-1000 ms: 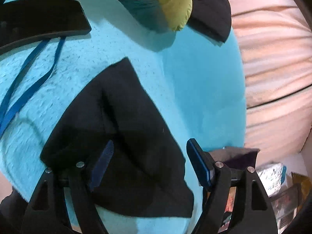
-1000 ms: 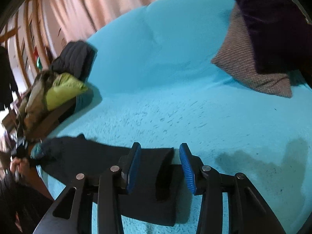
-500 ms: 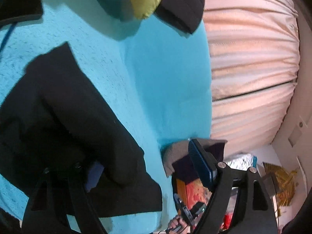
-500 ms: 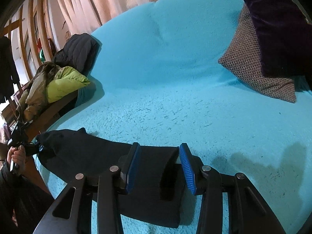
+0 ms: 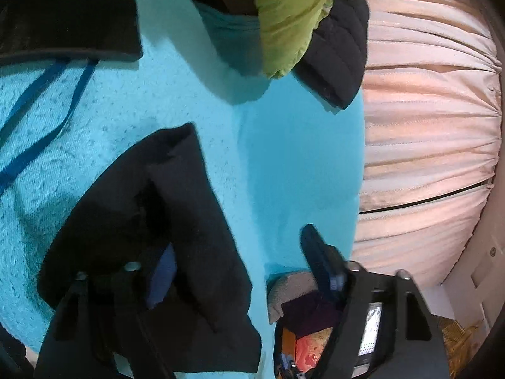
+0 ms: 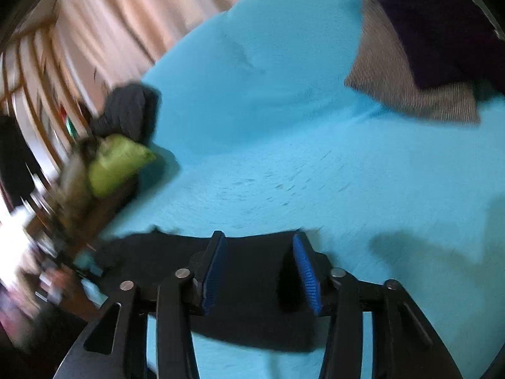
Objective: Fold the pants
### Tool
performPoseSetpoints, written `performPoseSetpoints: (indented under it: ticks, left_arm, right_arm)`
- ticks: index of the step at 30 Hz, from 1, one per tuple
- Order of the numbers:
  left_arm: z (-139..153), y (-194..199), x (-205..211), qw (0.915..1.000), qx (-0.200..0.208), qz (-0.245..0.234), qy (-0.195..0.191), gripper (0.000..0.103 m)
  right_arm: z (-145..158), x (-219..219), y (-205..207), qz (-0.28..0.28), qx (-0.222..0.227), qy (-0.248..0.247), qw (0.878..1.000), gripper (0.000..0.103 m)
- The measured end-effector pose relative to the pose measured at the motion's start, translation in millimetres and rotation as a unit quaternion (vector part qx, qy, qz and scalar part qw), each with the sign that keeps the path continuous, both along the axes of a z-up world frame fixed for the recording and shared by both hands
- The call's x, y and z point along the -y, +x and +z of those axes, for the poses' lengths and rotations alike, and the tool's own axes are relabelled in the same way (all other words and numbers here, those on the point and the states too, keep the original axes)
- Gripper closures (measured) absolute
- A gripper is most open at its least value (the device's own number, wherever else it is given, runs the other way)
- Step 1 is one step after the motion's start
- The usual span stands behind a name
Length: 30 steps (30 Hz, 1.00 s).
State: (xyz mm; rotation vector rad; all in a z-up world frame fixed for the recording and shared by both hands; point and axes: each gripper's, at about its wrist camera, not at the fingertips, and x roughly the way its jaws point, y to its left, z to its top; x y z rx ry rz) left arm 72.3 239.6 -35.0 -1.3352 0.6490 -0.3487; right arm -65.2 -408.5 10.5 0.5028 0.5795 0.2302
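The black pants [image 5: 164,221] lie on a turquoise bedspread [image 5: 284,164]. In the left wrist view my left gripper [image 5: 240,268] is open over one end of them; its left finger is partly buried under a raised fold of black cloth, its right finger is over bare spread. In the right wrist view the pants [image 6: 252,278] stretch from the left edge to the middle. My right gripper [image 6: 258,271] is open, its blue-padded fingers [image 6: 214,271] straddling the cloth at the other end.
A lime-green and black jacket pile [image 5: 303,31] lies at the bed's end, also in the right wrist view [image 6: 116,158]. A blue strap [image 5: 47,126] and another dark piece [image 5: 63,22] lie nearby. Grey and purple pillows [image 6: 419,79] sit at the right. Pink curtains [image 5: 426,142] hang behind.
The left view swung away over the bed edge and has come back over the pants. The right gripper has opened wider and the right view has tilted, blurred by motion.
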Motion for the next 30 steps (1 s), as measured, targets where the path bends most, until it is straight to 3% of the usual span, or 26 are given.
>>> performPoseSetpoints:
  ticks: [1, 3, 6, 9, 12, 15, 18, 21, 23, 24, 25, 27, 30]
  left_arm:
    - [-1.2, 1.0, 1.4, 1.0000, -0.008, -0.003, 0.005, 0.049]
    - [-6.3, 2.9, 3.4, 0.9996, -0.023, -0.010, 0.016, 0.073]
    - [-7.5, 1.7, 7.9, 0.9985, -0.032, -0.019, 0.041, 0.088]
    - [-1.2, 1.5, 11.8, 0.9973, -0.025, -0.023, 0.065, 0.098]
    - [6.6, -0.9, 16.2, 0.9951, -0.014, -0.023, 0.095, 0.099]
    - [11.0, -2.7, 19.6, 0.9926, -0.011, -0.022, 0.119, 0.099]
    - [12.0, -2.6, 21.0, 0.9917, -0.013, -0.019, 0.127, 0.099]
    - [11.5, -1.8, 22.3, 0.9912, -0.017, -0.015, 0.130, 0.099]
    - [12.8, -0.7, 24.2, 0.9901, -0.018, -0.013, 0.139, 0.099]
    - [14.7, 0.7, 26.2, 0.9893, -0.017, -0.012, 0.144, 0.100]
    - [16.5, 0.8, 27.6, 0.9881, -0.015, -0.013, 0.152, 0.100]
    - [23.2, 3.0, 31.5, 0.9841, -0.011, -0.015, 0.177, 0.100]
    - [44.0, 7.1, 32.3, 0.9809, 0.015, -0.019, 0.193, 0.100]
  right_arm:
    - [-4.1, 4.2, -6.0, 0.009, 0.001, 0.052, 0.999, 0.041]
    - [-13.0, 10.1, -13.8, 0.025, 0.001, 0.132, 0.991, 0.037]
    - [-26.8, 17.1, -17.9, 0.033, -0.007, 0.204, 0.978, 0.035]
    - [-46.8, 24.1, -8.5, 0.038, -0.042, 0.264, 0.963, 0.034]
    - [-70.6, 22.3, 6.8, 0.039, -0.102, 0.307, 0.945, 0.034]
    - [-88.8, 6.8, 18.9, 0.017, -0.191, 0.253, 0.948, 0.042]
    - [-84.2, 5.0, 17.0, -0.009, -0.183, 0.234, 0.955, 0.043]
    - [-88.9, 3.8, 23.0, -0.022, -0.177, 0.248, 0.952, 0.043]
    - [-88.9, 1.1, 28.9, -0.023, -0.177, 0.243, 0.954, 0.048]
    - [-89.7, -1.0, 31.8, -0.021, -0.176, 0.241, 0.954, 0.061]
    - [-89.2, -4.1, 35.3, -0.019, -0.179, 0.230, 0.956, 0.099]
    - [-80.1, -4.8, 35.5, -0.017, -0.165, 0.206, 0.964, 0.100]
    - [-45.1, 0.4, 22.0, -0.013, -0.069, 0.183, 0.980, 0.100]
